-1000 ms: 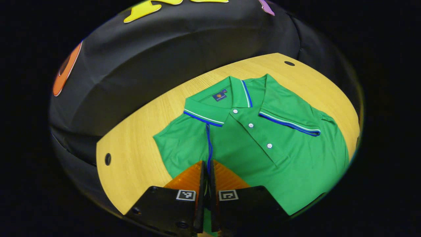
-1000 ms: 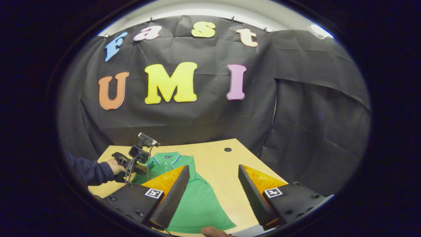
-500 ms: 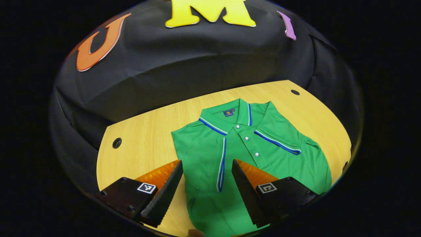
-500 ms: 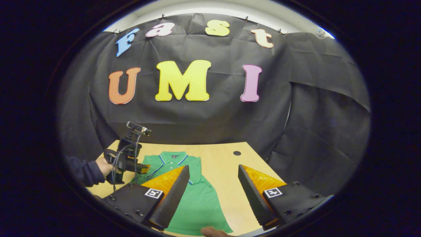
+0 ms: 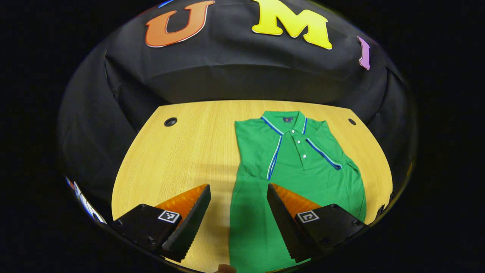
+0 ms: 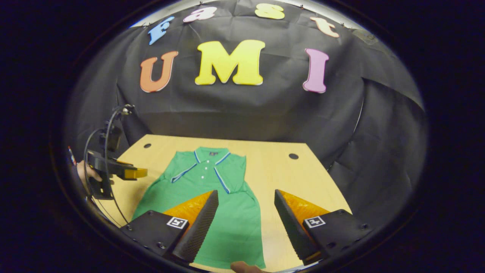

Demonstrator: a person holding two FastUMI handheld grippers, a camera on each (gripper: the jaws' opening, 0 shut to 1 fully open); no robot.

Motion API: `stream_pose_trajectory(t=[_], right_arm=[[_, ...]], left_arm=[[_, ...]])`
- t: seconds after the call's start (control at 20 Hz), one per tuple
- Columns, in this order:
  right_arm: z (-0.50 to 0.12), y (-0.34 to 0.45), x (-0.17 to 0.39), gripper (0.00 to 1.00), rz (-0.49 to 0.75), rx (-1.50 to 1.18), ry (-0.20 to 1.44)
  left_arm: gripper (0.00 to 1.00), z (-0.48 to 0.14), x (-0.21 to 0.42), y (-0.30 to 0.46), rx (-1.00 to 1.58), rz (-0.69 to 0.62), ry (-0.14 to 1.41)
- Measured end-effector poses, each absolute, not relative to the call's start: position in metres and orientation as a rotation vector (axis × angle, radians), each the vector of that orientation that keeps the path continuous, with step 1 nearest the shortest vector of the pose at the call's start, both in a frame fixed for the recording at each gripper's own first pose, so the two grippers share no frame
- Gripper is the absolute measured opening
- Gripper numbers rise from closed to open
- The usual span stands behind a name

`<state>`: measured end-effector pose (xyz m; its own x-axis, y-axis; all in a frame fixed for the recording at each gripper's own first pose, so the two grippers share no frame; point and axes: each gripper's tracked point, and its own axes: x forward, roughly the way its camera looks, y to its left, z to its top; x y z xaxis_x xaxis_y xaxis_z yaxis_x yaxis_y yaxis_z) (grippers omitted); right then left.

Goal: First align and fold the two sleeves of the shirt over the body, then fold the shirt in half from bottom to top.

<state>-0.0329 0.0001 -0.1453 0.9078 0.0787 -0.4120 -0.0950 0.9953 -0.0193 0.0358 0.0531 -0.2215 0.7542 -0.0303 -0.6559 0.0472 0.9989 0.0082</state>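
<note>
Green shirt point(image 5: 299, 178) flat on wooden table point(image 5: 182, 155)

Wooden table point(image 5: 182, 151): light, yellowish top with straight grain, rounded corners, filling the lower middle of the left gripper view and the lower centre of the right gripper view.

Cable hole point(image 5: 170, 121): dark, round, set in the tabletop at upper left of the table in the left gripper view.

Second cable hole point(image 5: 352, 121): smaller, dark, at the table's upper right corner in the same view.

Black cloth wall point(image 6: 265, 113): creased fabric behind and around the table, covering the upper half of both views.
</note>
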Motion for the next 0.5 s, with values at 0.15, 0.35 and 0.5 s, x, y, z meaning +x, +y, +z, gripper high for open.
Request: stream_pose_trajectory(t=[0.15,0.35,0.5], right_arm=[[-0.193,-0.009,-0.044,0.95,0.085,-0.046,0.551],[-0.261,-0.021,-0.073,0.95,0.099,-0.068,0.729],[-0.308,-0.037,-0.103,0.95,0.085,-0.083,0.858]], left_arm=[[0.96,-0.255,-0.007,0.058,-0.024,-0.033,0.808],[1.0,-0.302,-0.079,0.062,-0.02,-0.032,0.973],[0.97,-0.32,-0.132,0.061,-0.039,-0.041,1.082]])
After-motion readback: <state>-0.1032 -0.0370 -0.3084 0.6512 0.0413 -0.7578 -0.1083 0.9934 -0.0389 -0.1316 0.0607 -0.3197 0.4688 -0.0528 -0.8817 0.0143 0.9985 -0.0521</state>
